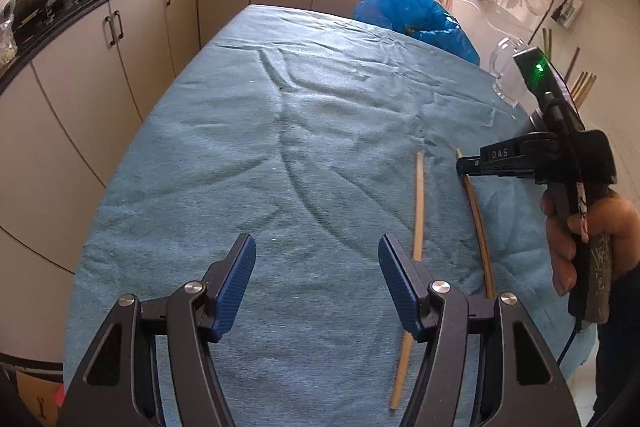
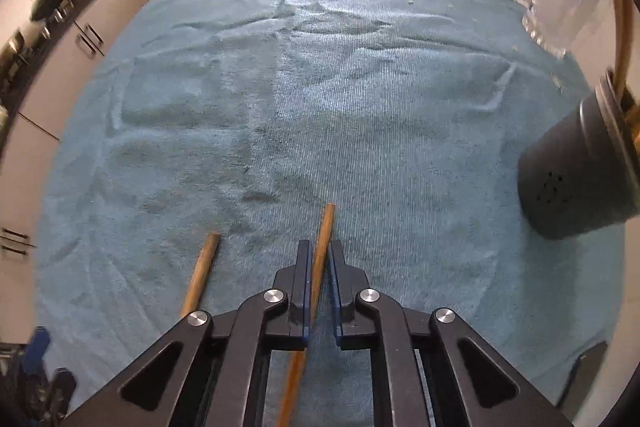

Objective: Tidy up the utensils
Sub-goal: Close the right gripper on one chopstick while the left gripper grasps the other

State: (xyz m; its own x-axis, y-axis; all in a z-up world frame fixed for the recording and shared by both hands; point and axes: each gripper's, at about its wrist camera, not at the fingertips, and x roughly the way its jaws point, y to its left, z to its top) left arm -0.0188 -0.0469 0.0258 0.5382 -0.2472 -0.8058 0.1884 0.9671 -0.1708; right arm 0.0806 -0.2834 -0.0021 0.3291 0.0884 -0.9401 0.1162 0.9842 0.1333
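Right tongs [image 1: 464,165] — "DAS" lettering

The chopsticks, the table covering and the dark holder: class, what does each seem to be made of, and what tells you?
Chopsticks: probably bamboo or wood, matt tan-brown with a faint grain.
Table covering: teal cloth, likely towelling, with fine ribbing and soft creases.
Dark holder: grey, smooth and dull, with small holes; plastic or coated metal, hard to say.
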